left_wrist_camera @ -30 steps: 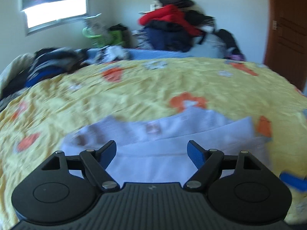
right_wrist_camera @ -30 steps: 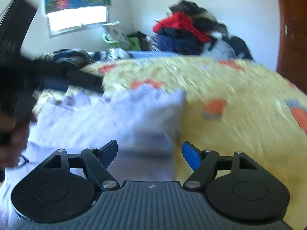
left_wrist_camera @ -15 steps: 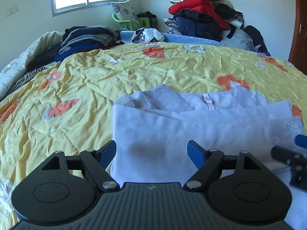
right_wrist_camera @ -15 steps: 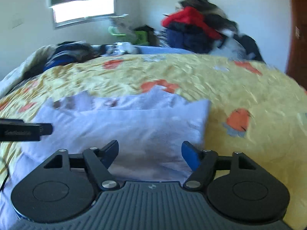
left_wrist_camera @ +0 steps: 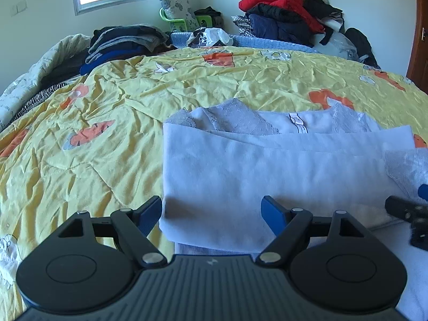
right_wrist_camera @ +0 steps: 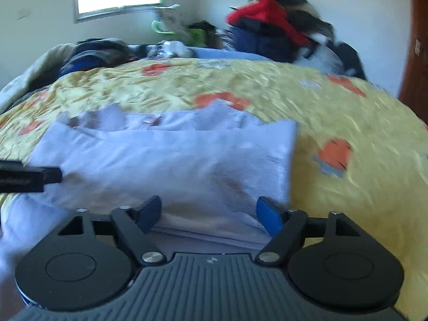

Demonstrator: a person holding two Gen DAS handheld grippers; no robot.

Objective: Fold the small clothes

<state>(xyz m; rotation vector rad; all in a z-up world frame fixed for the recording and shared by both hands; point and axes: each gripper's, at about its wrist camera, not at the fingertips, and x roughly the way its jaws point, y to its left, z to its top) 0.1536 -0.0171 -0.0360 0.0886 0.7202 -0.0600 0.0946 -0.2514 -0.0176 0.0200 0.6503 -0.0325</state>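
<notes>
Right-wrist view motion-blurred throughout; pale garment (left_wrist_camera: 267, 165) cut off at right edge, near hem perhaps under the gripper.

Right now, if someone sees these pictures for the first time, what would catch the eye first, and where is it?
The pale lilac garment lies folded on the near part of the bed, right in front of both open tongs, left and right. Under it spreads the bright yellow bedspread with orange prints. Against the far wall, to the right, a heap of clothes topped by a red jacket draws the eye.
</notes>
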